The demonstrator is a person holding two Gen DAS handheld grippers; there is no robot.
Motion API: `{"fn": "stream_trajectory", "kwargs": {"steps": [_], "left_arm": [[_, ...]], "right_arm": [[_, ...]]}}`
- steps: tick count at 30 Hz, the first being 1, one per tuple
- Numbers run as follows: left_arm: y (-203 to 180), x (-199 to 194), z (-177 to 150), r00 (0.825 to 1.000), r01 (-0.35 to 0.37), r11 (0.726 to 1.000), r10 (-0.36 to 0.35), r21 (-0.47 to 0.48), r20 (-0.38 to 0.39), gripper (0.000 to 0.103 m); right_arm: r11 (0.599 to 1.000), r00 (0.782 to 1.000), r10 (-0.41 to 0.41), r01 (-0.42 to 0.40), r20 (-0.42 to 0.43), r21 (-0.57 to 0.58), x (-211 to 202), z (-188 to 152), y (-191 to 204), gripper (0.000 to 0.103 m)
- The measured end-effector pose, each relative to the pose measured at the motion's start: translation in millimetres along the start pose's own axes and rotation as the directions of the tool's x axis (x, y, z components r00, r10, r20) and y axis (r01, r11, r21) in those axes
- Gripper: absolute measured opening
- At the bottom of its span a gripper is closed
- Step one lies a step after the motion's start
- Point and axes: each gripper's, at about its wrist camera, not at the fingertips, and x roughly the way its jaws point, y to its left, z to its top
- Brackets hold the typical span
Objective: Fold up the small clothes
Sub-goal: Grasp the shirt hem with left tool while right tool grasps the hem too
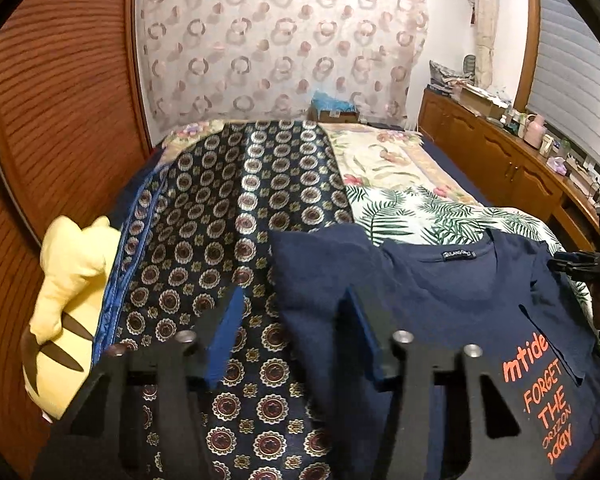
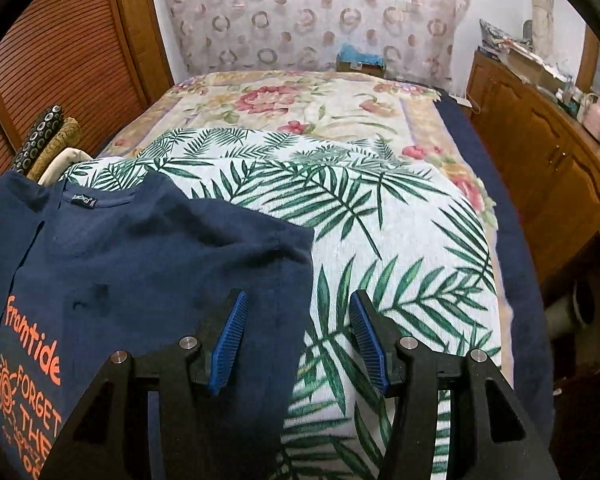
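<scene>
A navy T-shirt (image 2: pixel 132 256) with orange print is spread front-up on the bed (image 2: pixel 400 216), collar away from the fingers. The step in hand is judged to be the taking of the shirt's two sides for a first fold.

The left gripper (image 1: pixel 296 320) is held half open, the shirt's left sleeve (image 1: pixel 320 264) lying between and just beyond its fingers, nothing pinched. The right gripper (image 2: pixel 298 336) is likewise half open and empty, the shirt's right edge passing between its fingers.

Next, each side edge would need to be pinched and carried toward the shirt's middle.
</scene>
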Motion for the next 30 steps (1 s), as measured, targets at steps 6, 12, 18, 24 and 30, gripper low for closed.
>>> {"fn": "stream_trajectory", "kwargs": {"steps": [6, 12, 18, 24, 30], "left_arm": [[7.6, 1.8, -0.5, 0.999, 0.048, 0.998, -0.049, -0.032, -0.024, 0.049], [4.8, 6.6, 0.2, 0.997, 0.061, 0.998, -0.062, -0.020, -0.042, 0.044], [-2.9, 6.0, 7.1, 0.994, 0.099, 0.995, -0.099, 0.010, -0.040, 0.025], [-21.8, -10.6, 6.6, 0.994, 0.113, 0.991, -0.113, 0.077, -0.004, 0.005], [-43.4, -49.2, 1.8, 0.985, 0.140, 0.981, -0.151, 0.131, 0.078, 0.003]], "right_arm": [[1.000, 1.000, -0.009, 0.009, -0.009, -0.022, 2.6, 0.5, 4.0, 0.055], [0.999, 1.000, -0.006, 0.006, -0.012, -0.040, 4.9, 3.5, 9.8, 0.051], [0.997, 1.000, 0.008, -0.009, -0.014, -0.078, 7.2, 4.9, 18.2, 0.036], [0.994, 0.999, 0.035, -0.033, 0.011, -0.103, -4.0, 2.6, 19.1, 0.007], [0.992, 0.986, 0.088, -0.074, 0.139, -0.103, -52.0, -4.9, 27.6, 0.005]]}}
